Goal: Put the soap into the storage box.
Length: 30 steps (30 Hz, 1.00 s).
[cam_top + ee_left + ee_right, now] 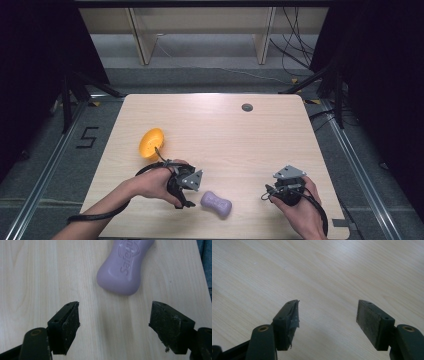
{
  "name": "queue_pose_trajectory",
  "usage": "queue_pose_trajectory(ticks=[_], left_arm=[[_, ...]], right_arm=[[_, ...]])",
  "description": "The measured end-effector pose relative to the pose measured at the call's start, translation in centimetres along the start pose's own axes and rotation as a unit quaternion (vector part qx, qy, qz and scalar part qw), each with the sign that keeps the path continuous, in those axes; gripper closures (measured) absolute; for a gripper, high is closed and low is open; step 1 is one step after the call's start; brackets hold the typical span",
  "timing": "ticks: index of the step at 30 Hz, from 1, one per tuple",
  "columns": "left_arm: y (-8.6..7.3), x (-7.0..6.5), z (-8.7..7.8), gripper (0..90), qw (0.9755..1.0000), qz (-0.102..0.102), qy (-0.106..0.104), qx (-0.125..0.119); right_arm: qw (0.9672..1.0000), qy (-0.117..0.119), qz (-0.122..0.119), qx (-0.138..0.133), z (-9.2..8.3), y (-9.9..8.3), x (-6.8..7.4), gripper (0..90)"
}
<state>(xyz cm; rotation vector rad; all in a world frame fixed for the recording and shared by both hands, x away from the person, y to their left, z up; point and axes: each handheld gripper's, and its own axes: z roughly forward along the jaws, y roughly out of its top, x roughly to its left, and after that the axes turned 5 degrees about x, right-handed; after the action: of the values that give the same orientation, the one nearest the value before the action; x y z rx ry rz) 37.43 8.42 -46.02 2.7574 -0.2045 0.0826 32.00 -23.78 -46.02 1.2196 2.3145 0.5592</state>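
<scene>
Lilac and waisted, a bar of soap (124, 267) with raised lettering is seen lying flat on the pale wood counter (225, 135), near its front edge and between the two hands. It has not been gripped: the left tongs (113, 326) are spread wide just short of it, with bare wood between them. A grasp is judged to be what remains. The right tongs (328, 322) are also held wide over bare counter, well apart. An orange bowl (151, 142) is tipped beyond the left hand; nothing is found blocking the approach.
</scene>
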Motion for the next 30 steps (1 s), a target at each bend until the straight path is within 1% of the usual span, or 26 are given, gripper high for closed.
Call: queue_pose_trajectory(ticks=[1, 2, 5, 6, 8, 9, 14, 18, 20, 21, 23, 25, 26, 30], left_arm=[[0.4, 0.2, 0.1, 23.3, 1.0000, 0.004, -0.004, 0.002], [0.7, 0.3, 0.3, 23.4, 1.0000, 0.008, -0.005, 0.003], [1.8, 0.5, 0.6, 23.4, 0.9997, 0.019, -0.012, 0.006], [2.2, 0.5, 0.8, 23.4, 0.9997, 0.018, -0.016, 0.004], [2.9, 0.8, 1.1, 23.5, 0.9993, 0.031, -0.020, 0.011], [3.2, 0.8, 1.3, 23.5, 0.9992, 0.031, -0.024, 0.010], [4.6, 0.9, 1.9, 23.5, 0.9981, 0.051, -0.031, 0.015], [5.2, 0.7, 2.6, 23.9, 0.9968, 0.064, -0.040, 0.029], [5.3, 0.7, 2.8, 24.4, 0.9964, 0.065, -0.043, 0.032], [5.5, 0.8, 3.0, 25.0, 0.9946, 0.079, -0.049, 0.045], [5.7, 0.8, 3.3, 26.1, 0.9933, 0.084, -0.059, 0.054], [6.0, 0.8, 3.5, 26.3, 0.9927, 0.086, -0.063, 0.057], [6.1, 0.8, 3.6, 26.7, 0.9924, 0.087, -0.066, 0.057], [6.4, 0.8, 4.0, 27.4, 0.9911, 0.093, -0.070, 0.064]], right_arm=[[1.0000, 0.000, -0.001, -0.001, 0.0, 0.0, 0.0, 35.1], [1.0000, 0.003, 0.008, 0.003, -0.1, 0.0, 0.1, 35.1], [0.9999, 0.005, 0.009, 0.003, 0.0, 0.0, 0.1, 35.1], [0.9999, 0.005, 0.009, 0.003, 0.0, 0.0, 0.1, 35.1], [1.0000, 0.002, -0.002, -0.001, 0.0, 0.0, 0.0, 35.1], [0.9999, 0.006, 0.008, 0.002, -0.1, 0.0, 0.1, 35.1], [1.0000, 0.006, 0.007, 0.001, -0.1, 0.0, 0.1, 35.1], [1.0000, 0.007, 0.007, 0.001, 0.0, 0.0, 0.0, 35.1], [1.0000, 0.007, 0.006, 0.001, 0.0, 0.0, 0.0, 35.1], [1.0000, 0.007, 0.007, 0.001, 0.0, 0.0, 0.1, 35.1], [1.0000, 0.007, 0.007, 0.002, -0.1, 0.0, 0.1, 35.1], [1.0000, 0.007, 0.007, 0.002, -0.1, 0.0, 0.1, 35.1], [1.0000, 0.004, -0.002, -0.002, 0.0, 0.0, 0.0, 35.1], [1.0000, 0.005, -0.003, -0.001, 0.0, 0.0, 0.0, 35.1]])
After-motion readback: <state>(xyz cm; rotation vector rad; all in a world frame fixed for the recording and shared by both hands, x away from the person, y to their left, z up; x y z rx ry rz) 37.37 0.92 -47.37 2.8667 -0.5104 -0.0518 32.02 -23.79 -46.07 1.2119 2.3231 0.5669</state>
